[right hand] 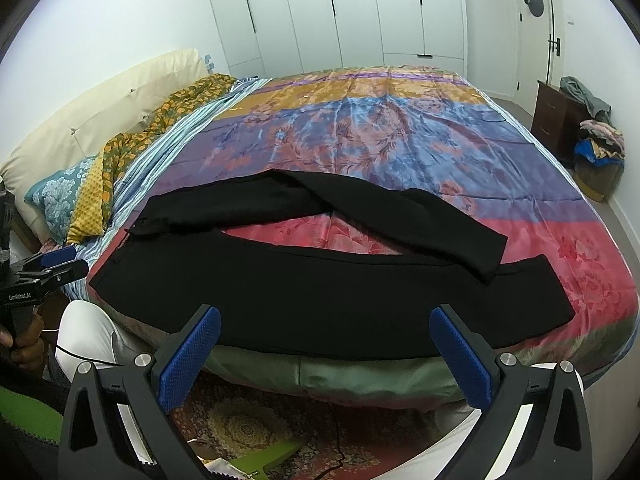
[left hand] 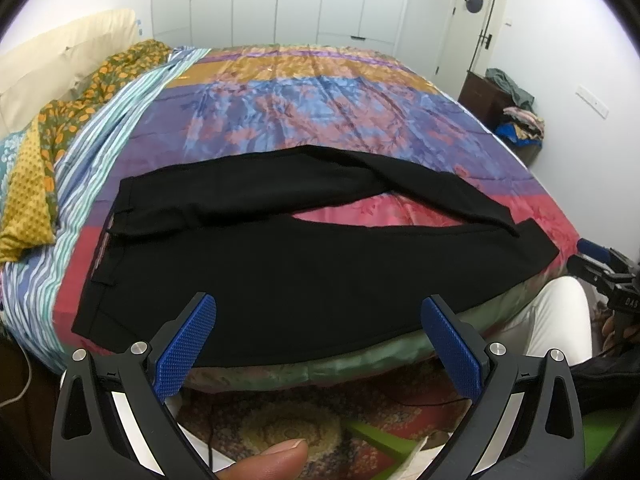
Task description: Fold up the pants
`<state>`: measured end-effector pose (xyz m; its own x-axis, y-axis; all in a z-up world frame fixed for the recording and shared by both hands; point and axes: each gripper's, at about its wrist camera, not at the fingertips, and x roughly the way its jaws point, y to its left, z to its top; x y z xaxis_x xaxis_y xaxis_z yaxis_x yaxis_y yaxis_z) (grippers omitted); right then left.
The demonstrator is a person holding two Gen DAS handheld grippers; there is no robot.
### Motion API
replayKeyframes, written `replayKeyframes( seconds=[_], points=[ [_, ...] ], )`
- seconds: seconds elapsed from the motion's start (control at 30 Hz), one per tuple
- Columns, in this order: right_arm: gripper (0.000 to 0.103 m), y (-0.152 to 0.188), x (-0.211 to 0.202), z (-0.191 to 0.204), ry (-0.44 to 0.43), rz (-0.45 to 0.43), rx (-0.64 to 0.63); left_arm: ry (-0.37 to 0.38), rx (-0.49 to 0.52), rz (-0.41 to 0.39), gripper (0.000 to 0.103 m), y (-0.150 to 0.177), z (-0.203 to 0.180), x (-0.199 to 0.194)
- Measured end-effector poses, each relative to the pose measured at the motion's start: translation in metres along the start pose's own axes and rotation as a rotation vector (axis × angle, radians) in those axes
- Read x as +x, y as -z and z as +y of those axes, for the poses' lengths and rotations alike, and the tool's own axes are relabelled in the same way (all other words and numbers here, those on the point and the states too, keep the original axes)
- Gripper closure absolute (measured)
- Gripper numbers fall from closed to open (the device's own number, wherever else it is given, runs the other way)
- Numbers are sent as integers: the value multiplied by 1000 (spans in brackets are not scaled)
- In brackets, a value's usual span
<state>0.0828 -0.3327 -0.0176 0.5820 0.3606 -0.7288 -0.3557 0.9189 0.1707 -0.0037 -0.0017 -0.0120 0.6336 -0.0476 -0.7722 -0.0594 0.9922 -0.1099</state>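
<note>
Pants (left hand: 312, 276), black, lie spread across the near half of the bed (left hand: 320, 92), waistband toward the pillow end and hems toward the foot end. The near leg runs straight along the bed's front edge; the far leg bends and crosses so that its hem rests on the near leg's hem end, leaving a patch of pink cover exposed between the two legs. The bed carries a glossy cover (right hand: 400, 140) in orange, blue, purple and pink bands, with a green border over the front edge. At the head end sit a cream headboard cushion (right hand: 100, 100), a teal patterned pillow (right hand: 56, 196) and a yellow-and-green floral cloth (right hand: 132, 148) over a striped sheet (left hand: 100, 140). White wardrobe doors (right hand: 340, 12) fill the far wall, with a white door (right hand: 532, 20) to their right. A dark wooden cabinet (right hand: 556, 116) and a pile of clothes (right hand: 600, 140) stand beside the bed's far corner. A patterned rug (right hand: 260, 428) covers the floor in front. The left claw (left hand: 320, 344) and the right claw (right hand: 324, 356) both hover off the front edge, jaws spread wide, holding nothing and not touching the pants.
</note>
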Motion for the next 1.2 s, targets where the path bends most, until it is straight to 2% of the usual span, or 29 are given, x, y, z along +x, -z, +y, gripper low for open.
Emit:
replayKeyframes(
  seconds=[1.2],
  points=[
    [0, 1, 6, 12, -17, 12, -16, -4, 28, -4, 1, -1, -5, 0]
  ],
)
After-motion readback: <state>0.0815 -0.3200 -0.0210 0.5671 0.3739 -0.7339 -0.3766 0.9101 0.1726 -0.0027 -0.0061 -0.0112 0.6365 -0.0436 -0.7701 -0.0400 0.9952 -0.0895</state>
